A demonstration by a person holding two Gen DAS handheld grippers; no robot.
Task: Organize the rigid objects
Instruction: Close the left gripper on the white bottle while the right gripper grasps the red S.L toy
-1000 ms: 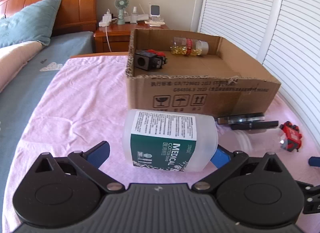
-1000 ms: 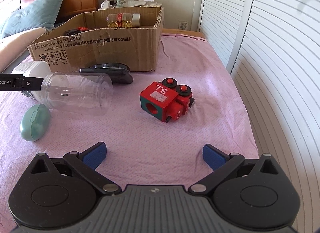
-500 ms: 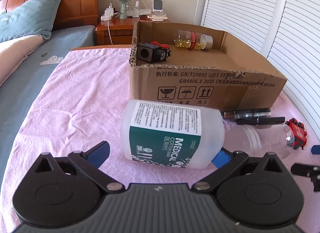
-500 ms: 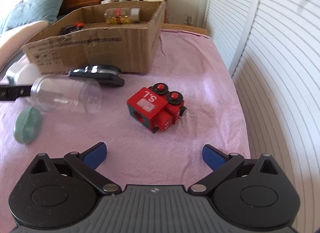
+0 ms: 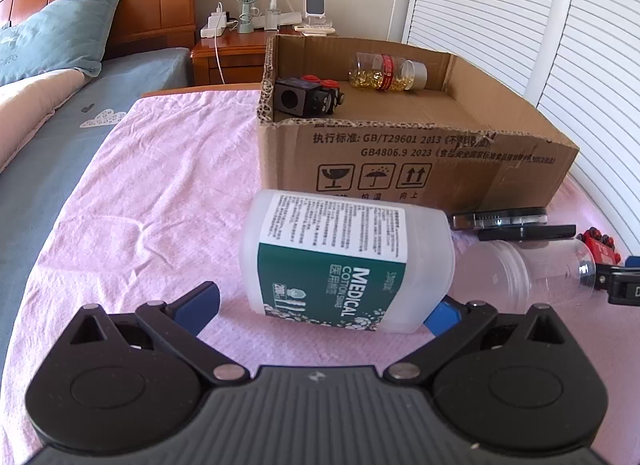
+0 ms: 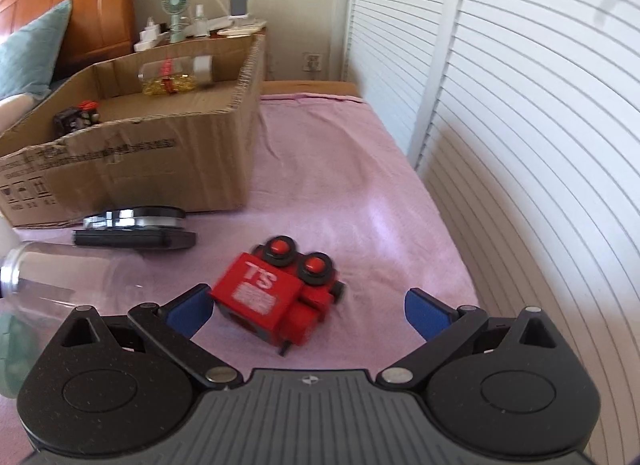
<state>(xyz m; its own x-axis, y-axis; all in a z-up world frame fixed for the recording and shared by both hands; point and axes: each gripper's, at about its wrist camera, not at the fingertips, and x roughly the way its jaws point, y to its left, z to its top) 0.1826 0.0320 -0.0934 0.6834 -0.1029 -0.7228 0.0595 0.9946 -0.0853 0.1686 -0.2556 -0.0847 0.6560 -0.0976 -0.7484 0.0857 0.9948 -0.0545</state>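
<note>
A white medical cotton jar point(image 5: 344, 261) with a green label lies on its side on the pink cloth. My left gripper point(image 5: 320, 309) is open, its blue pads either side of the jar's near end. A red toy block point(image 6: 276, 297) marked TS lies between the open pads of my right gripper point(image 6: 306, 305). The cardboard box point(image 5: 400, 153) holds a black toy block point(image 5: 308, 97) and a pill bottle point(image 5: 386, 71); the box also shows in the right wrist view point(image 6: 132, 169).
A clear plastic jar point(image 5: 524, 273) lies right of the cotton jar, also in the right view point(image 6: 60, 277). A black flat device with a metal piece point(image 6: 136, 229) lies before the box. A mint case point(image 6: 12, 345) is at the left. Louvred doors point(image 6: 520, 105) stand at the right.
My right gripper has moved forward and down over the red toy block, which now sits between its pads. My left gripper has closed in slightly on the cotton jar.
</note>
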